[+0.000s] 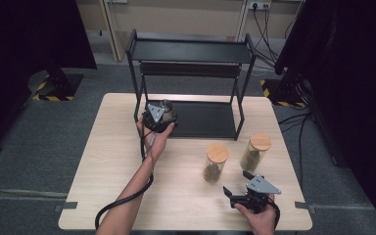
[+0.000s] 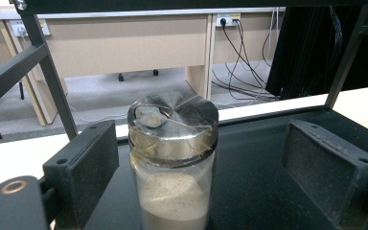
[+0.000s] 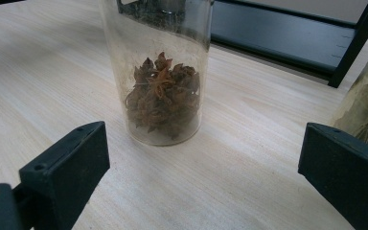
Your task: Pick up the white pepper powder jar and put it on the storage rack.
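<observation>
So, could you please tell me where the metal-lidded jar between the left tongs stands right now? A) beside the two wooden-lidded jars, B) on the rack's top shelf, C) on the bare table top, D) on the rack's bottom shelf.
D: the metal-lidded jar stands on the rack's dark bottom shelf, between the open left tongs.

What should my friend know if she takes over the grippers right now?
Left gripper: open, jaws either side of the metal-lidded jar, which stands on the black rack's lower shelf.
Right gripper: open, empty, aimed at the star anise jar.
Done: one jar on the shelf.
Left: the star anise jar and the second cork-lidded jar are on the table, probably to be shelved.
</observation>
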`<state>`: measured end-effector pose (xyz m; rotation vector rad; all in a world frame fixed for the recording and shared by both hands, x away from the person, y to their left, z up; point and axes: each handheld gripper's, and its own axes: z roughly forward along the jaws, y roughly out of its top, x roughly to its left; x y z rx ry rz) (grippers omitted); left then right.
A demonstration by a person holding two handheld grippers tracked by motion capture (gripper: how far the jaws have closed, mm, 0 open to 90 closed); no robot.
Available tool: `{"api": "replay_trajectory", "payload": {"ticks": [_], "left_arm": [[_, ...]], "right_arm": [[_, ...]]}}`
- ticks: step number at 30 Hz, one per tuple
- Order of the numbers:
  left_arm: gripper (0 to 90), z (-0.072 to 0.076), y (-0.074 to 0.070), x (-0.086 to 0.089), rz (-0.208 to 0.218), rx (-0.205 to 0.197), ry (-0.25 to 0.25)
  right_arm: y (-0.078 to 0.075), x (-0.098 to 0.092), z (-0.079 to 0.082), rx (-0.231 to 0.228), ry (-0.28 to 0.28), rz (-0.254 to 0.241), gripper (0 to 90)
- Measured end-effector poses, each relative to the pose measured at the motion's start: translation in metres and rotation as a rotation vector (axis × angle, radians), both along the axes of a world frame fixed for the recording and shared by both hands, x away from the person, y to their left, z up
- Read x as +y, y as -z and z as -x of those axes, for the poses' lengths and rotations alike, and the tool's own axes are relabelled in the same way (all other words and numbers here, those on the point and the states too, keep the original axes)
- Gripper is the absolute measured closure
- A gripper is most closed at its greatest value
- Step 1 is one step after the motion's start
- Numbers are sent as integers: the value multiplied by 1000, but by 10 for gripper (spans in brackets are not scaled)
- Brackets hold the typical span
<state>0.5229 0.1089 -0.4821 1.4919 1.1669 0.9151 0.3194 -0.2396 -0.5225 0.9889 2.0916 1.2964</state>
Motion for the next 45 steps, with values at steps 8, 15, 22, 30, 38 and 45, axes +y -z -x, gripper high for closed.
{"api": "replay_trajectory", "payload": {"ticks": [8,15,22,30,38,45], "left_arm": [[121,10,-1,-2,3,4,13],[122,16,-1,-4,19,0,19],[122,22,0,-4,33,-3,31],[122,32,-3,-3,51,-13,46],[122,39,-4,-2,55,-13,55],[123,47,-4,-2,54,-8,66]], "right_arm": [[0,0,0,0,1,0,36],[0,0,0,0,0,0,36],[0,0,0,0,1,0,36],[0,0,0,-2,0,1,36],[0,0,0,-1,1,0,36],[0,0,0,-2,1,0,36]]}}
